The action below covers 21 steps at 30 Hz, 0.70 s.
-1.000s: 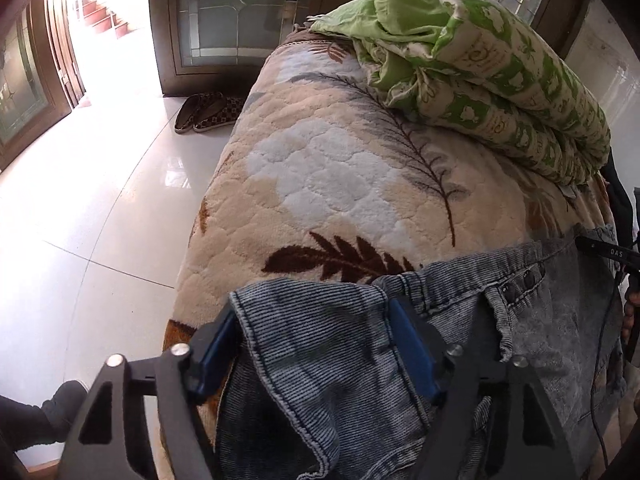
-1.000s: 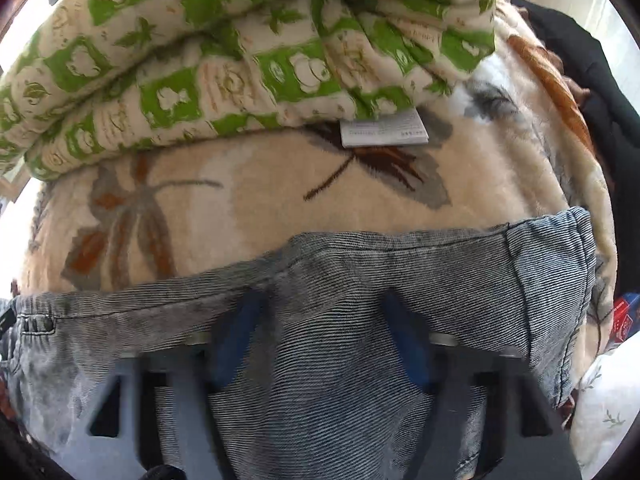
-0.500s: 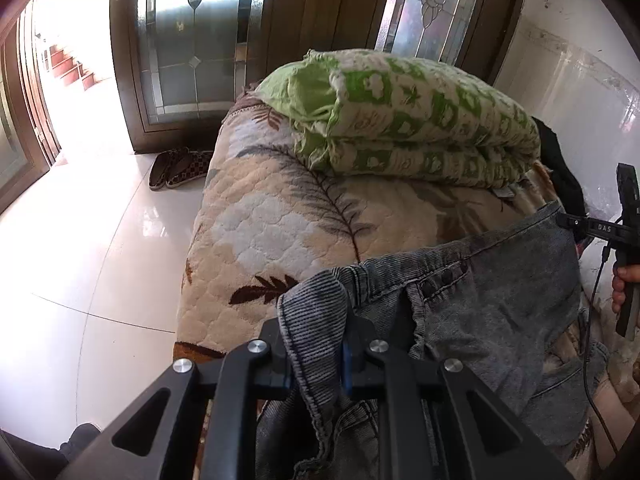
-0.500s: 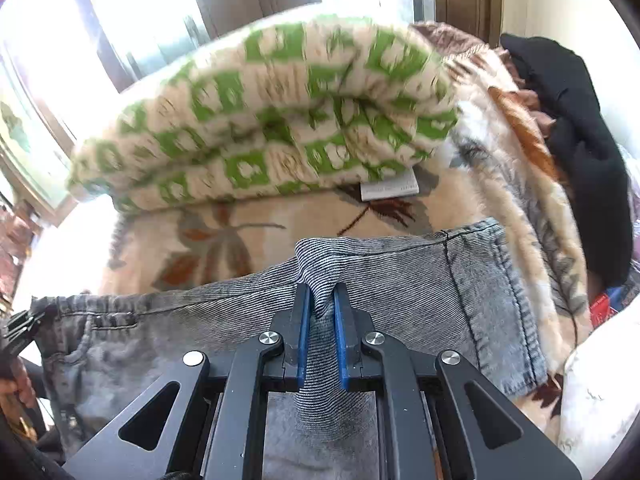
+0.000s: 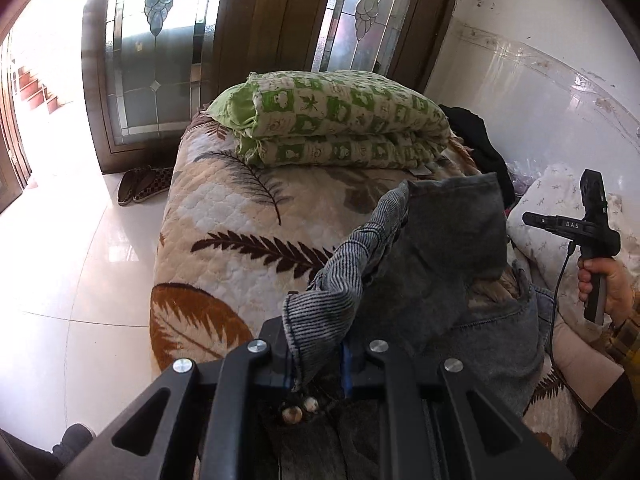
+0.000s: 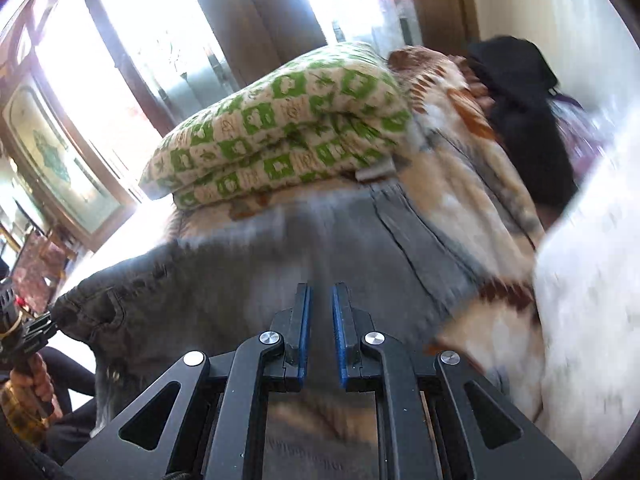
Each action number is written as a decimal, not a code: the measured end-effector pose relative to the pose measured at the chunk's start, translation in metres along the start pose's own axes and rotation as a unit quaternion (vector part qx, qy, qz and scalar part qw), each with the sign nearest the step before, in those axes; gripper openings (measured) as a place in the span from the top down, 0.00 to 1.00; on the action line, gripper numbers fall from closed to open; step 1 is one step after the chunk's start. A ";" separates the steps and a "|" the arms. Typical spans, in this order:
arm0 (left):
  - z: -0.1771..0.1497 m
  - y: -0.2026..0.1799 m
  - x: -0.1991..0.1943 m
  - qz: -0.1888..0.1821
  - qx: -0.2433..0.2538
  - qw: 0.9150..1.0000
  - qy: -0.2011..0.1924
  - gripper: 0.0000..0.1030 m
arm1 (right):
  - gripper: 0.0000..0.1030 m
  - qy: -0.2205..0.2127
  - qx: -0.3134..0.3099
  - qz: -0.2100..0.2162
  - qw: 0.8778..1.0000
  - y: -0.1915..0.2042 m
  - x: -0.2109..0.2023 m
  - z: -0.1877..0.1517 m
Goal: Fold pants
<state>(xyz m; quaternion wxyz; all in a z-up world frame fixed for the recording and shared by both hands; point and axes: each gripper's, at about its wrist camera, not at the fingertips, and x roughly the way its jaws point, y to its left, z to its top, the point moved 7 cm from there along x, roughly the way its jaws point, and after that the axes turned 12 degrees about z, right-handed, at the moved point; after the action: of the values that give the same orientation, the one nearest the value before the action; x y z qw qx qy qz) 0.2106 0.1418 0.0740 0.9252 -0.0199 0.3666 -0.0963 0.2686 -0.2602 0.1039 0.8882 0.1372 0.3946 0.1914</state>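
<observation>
While the left gripper's (image 5: 320, 354) jaws pinch the jeans (image 5: 440, 248), only its view shows the right gripper (image 5: 560, 224), also clamping them.

pants (image 5: 448, 248): I see grey denim, ribbed, matt.
bed cover (image 5: 224, 216): quilted plush cloth, soft and matt to my eye.
folded quilt (image 5: 340, 120): green-and-cream printed cotton, matt.
floor (image 5: 52, 264): I read glossy white tile.
door (image 5: 260, 40): dark wood with leaded glass panes.
left gripper (image 5: 318, 364): matt black plastic, blue pads, shiny metal screws, as I see it.
</observation>
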 end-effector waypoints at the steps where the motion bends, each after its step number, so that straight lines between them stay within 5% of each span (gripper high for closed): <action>1: -0.007 -0.001 -0.006 -0.004 0.000 1.000 0.000 0.82 | 0.90 0.002 0.003 -0.001 1.000 -0.002 -0.007 -0.008; 8: -0.034 -0.012 -0.021 -0.013 0.002 1.000 0.016 0.82 | 0.88 0.025 -0.021 -0.009 0.999 -0.001 -0.022 -0.030; 10: -0.041 -0.019 -0.025 -0.020 0.001 1.000 0.017 0.82 | 0.70 0.021 -0.029 -0.017 0.999 0.007 -0.018 -0.021; 12: -0.054 -0.027 -0.028 -0.024 0.007 0.999 0.027 0.82 | 0.16 0.019 -0.039 -0.020 0.999 0.013 -0.012 -0.013; 15: -0.075 -0.033 -0.029 -0.032 0.015 0.999 0.041 0.82 | 0.15 0.015 -0.039 -0.022 0.999 0.024 0.005 0.005; 21: -0.111 -0.043 -0.022 -0.048 0.018 0.996 0.068 0.82 | 0.15 0.033 0.065 0.009 0.997 0.039 0.056 0.047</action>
<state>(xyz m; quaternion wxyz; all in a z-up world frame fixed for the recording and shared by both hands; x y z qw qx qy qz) 0.1122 0.1079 0.0118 0.8926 -0.0143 0.4255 -0.1485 0.3292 -0.2046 0.1133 0.8623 0.1921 0.4336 0.1777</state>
